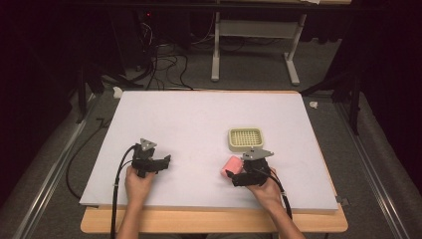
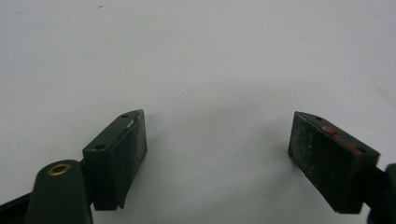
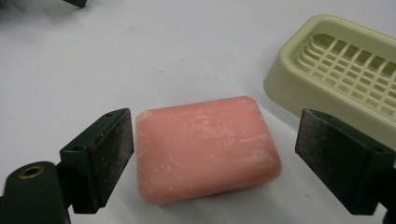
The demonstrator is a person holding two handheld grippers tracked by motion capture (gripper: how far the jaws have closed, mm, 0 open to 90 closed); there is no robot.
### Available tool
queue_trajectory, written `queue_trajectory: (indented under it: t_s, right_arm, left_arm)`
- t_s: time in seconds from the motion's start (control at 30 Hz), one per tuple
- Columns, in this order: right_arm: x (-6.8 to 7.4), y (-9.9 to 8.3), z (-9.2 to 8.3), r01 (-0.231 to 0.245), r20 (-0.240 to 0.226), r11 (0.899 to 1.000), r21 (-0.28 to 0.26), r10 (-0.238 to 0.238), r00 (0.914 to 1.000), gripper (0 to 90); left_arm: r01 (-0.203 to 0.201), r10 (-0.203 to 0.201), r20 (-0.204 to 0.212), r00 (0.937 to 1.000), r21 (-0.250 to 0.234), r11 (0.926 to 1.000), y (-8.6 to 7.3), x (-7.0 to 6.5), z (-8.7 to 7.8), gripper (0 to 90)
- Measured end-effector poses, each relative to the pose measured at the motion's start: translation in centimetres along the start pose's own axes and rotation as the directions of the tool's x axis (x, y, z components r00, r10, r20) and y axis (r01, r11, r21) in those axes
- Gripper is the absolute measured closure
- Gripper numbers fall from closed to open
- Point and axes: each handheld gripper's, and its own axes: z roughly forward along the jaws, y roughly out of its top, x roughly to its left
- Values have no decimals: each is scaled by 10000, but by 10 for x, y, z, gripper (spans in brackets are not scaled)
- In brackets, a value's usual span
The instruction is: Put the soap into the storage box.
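Note:
A pink bar of soap [image 3: 205, 147] lies flat on the white table sheet, also seen from above as the soap [image 1: 230, 165]. My right gripper [image 3: 212, 154] stands open around it, one jaw on each side; the left pad sits close to the soap's edge and the right pad is clearly apart. In the high view my right gripper [image 1: 228, 174] is at the soap's near side. A pale green soap dish [image 1: 245, 138] with a grid insert stands just beyond the soap; in the right gripper view the dish [image 3: 341, 70] is at the upper right. My left gripper [image 2: 217, 154] is open over bare sheet, and in the high view the left gripper [image 1: 168, 160] is at the left.
The white sheet [image 1: 199, 114] covers most of the wooden table [image 1: 214, 221]. Beyond the table's far edge are a desk frame [image 1: 254, 45] and cables on the floor [image 1: 159, 59].

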Motion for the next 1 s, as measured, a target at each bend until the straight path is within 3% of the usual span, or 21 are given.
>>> queue_trajectory:
  t_s: [0.4, 0.83, 1.0]
  right_arm:
    - [1, 2, 16, -21, -223, 9987, 508, 33, 9997, 117]
    - [4, -3, 33, 115, -127, 9925, 1220, -100, 9999, 118]
    - [3, -4, 34, 62, -172, 9940, 1088, -44, 9998, 131]
  left_arm:
    - [-4, 4, 0, 10000, 2, 10000, 0, 0, 0, 199]
    - [4, -4, 8, 10000, -15, 10000, 0, 0, 0, 200]
    - [7, -7, 8, 10000, -17, 10000, 0, 0, 0, 199]
